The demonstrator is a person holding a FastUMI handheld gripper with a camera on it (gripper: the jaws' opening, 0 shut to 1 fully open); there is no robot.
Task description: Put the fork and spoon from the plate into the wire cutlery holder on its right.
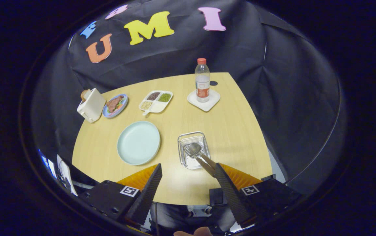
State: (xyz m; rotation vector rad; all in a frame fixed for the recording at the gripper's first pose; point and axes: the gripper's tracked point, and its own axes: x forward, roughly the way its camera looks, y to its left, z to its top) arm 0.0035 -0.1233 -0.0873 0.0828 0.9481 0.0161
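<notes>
Hovering with its fingers spread apart and empty, the claw (188, 170) sits just short of the wire cutlery holder (193, 149). Fork and spoon (195, 150) already lie in that holder, handles slanting back toward the right finger; the plate (138, 142) left of the holder is bare.

The wooden table (234, 131) carries a plate (138, 142), wire cutlery holder (193, 149), toaster (91, 105), divided tray (155, 101) and coaster (203, 100).
</notes>
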